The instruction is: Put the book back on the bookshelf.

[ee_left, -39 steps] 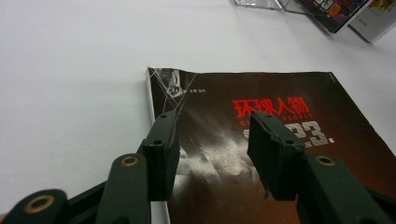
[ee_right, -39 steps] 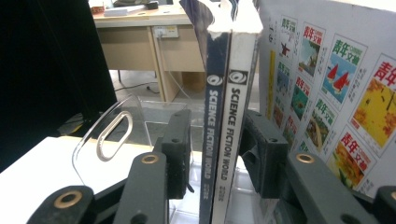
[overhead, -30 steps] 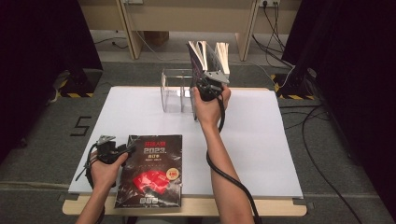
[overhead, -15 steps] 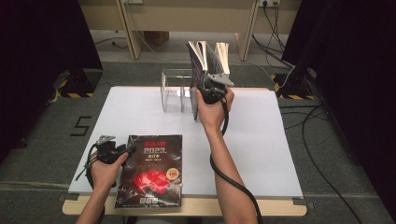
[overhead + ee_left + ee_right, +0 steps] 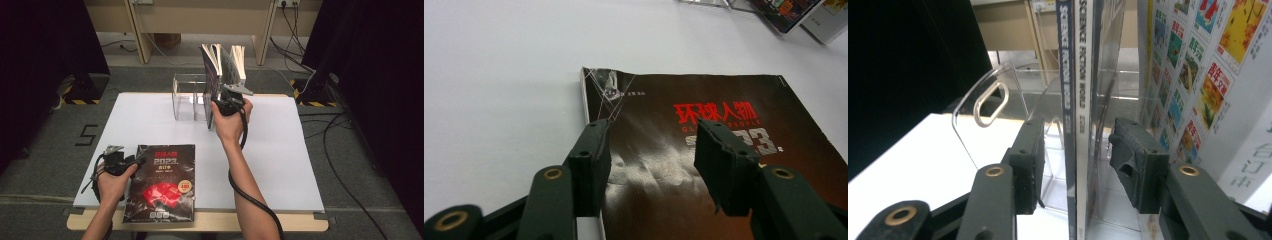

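While the right gripper [image 5: 1075, 165] stands with its 2 jaws spread on either side of the upright magazine [image 5: 1074, 100], neither pad presses the spine; they have just been opening around it. That magazine sits in the clear acrylic rack [image 5: 187, 97] at the table's [image 5: 280, 150] far edge, beside 1 more upright magazine [image 5: 239, 60]. Released this way, it could lean or slide out if a jaw brushes it on withdrawal. Near the front edge, the left gripper [image 5: 651, 160], jaws also spread and just opening, hovers over the dark magazine [image 5: 162, 180] lying flat; a shallow bite there might crease the cover.
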The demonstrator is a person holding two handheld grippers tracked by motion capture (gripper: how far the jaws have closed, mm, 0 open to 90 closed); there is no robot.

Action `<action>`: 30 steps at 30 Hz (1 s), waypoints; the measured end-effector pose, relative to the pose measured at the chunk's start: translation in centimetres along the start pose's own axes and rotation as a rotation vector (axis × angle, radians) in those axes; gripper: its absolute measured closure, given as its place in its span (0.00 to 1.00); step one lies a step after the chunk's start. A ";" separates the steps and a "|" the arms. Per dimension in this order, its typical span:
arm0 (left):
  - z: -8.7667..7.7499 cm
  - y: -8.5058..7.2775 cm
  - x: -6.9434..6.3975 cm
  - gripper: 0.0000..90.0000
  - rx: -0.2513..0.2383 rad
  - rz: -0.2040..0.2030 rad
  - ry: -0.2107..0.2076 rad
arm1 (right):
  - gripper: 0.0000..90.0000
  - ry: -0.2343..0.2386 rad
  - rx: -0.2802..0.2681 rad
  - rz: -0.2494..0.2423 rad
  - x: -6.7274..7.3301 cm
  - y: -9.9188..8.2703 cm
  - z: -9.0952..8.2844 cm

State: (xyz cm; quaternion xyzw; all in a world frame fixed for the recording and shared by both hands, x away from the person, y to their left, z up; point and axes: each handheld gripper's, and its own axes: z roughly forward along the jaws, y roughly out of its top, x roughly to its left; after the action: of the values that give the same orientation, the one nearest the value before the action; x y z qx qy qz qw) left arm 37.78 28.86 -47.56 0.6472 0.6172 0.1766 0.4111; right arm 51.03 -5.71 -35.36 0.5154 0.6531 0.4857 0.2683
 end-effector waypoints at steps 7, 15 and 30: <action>-0.1 0.0 0.1 0.53 0.000 -0.004 0.001 | 0.63 0.003 0.008 -0.005 -0.1 -0.3 -0.5; -0.1 0.0 0.4 0.53 0.026 -0.008 0.009 | 0.63 0.029 0.078 0.010 -0.6 -0.7 -1.4; 0.1 -0.3 1.0 0.59 0.064 -0.014 0.033 | 0.65 0.066 0.217 0.003 -1.2 -3.1 -1.6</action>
State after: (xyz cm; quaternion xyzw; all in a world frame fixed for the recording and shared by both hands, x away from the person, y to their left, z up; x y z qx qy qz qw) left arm 37.85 29.75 -48.13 0.6527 0.6337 0.1646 0.3812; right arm 48.73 -7.40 -37.73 0.5262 0.7096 0.4291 0.1885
